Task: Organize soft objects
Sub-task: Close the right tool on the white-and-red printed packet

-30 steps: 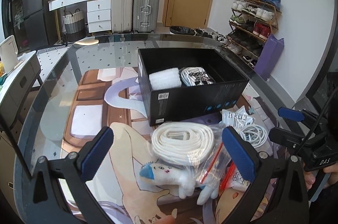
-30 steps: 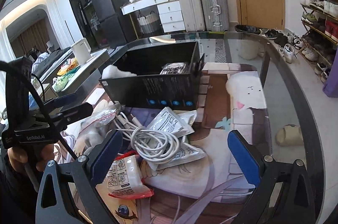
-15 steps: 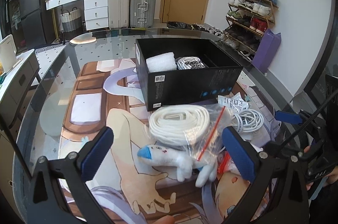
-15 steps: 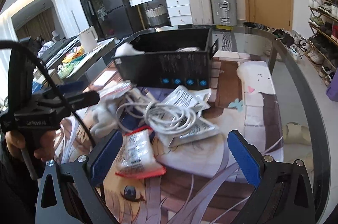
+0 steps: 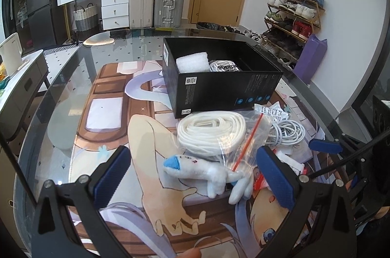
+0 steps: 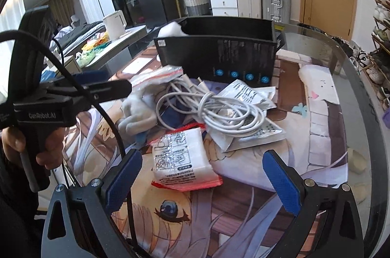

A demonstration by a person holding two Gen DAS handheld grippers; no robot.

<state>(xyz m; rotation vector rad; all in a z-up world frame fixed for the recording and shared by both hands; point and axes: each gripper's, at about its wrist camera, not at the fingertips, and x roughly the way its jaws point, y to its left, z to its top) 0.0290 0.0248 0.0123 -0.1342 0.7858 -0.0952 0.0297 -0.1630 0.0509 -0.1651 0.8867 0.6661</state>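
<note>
Grippers, left gripper [image 5: 192, 175] and right gripper [image 6: 202, 177], are wide and empty; we should close squarely around the plush toy [image 5: 207, 172] body near the table's [image 5: 61, 77] front edge.

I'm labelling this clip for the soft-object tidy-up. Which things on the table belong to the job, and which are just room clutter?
Belong to the job:
black box
white plush toy
bagged white rope coil
white cable
red-edged packet
foam roll, already in the box

Just lying about:
suitcases
shoe rack
kettle
</note>
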